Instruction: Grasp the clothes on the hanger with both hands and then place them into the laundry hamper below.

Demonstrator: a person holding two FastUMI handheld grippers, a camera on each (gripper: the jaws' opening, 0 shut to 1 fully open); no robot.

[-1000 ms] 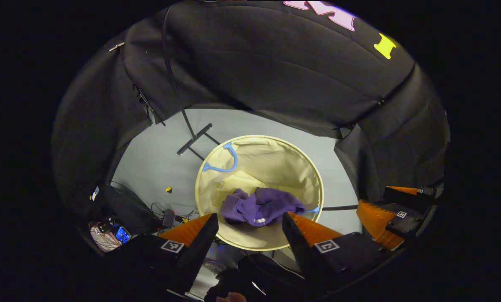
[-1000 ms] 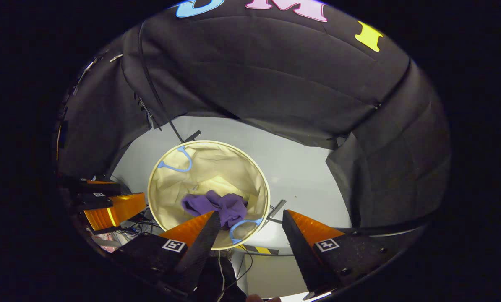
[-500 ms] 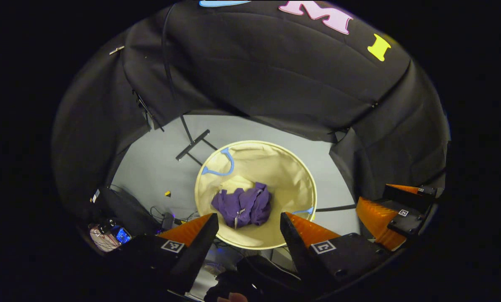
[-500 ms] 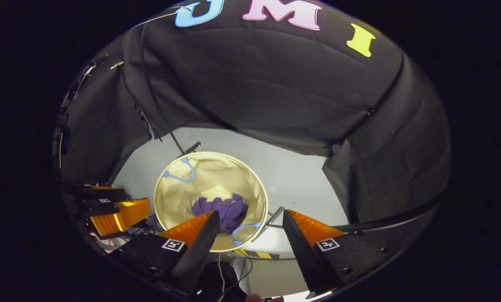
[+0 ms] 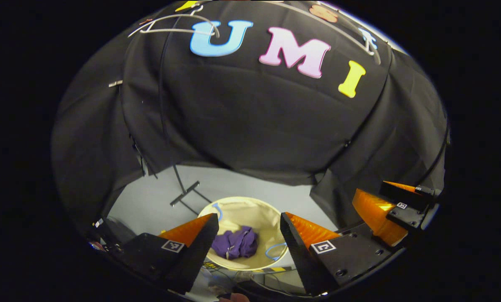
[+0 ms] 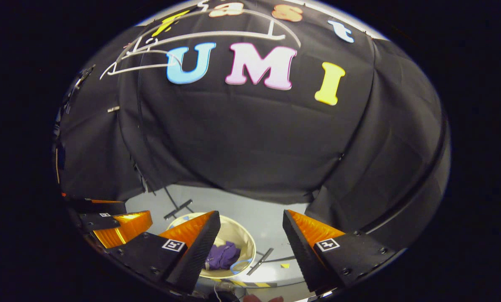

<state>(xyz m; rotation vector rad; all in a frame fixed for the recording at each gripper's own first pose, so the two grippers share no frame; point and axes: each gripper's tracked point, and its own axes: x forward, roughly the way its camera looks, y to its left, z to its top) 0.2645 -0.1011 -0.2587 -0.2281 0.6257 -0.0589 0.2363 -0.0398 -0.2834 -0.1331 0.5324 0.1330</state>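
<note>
We see both tongs, left (image 5: 248, 224) and right (image 6: 250, 222), gaping wide and empty; the crumpled purple garment (image 5: 235, 244) lies in the round cream fabric hamper (image 5: 271, 216), partly hidden by the fingers.

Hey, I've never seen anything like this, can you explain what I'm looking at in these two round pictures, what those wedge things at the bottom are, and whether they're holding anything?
These are two fisheye pictures, each taken by a camera riding on a hand-held two-finger gripper. A person holds one gripper in each hand; there is no robot arm.

In the left gripper view, the two wedges at the bottom are the left gripper, its fingers apart with nothing between them. The right gripper looks the same in its own view: open and empty. Each view also catches the other gripper off to the side.

Below, on the grey floor, stands a round cream laundry hamper with blue handles. A crumpled purple garment lies inside it. High up against the black cloth wall hang bare white hangers. So the clothes seem already dropped in.
</note>
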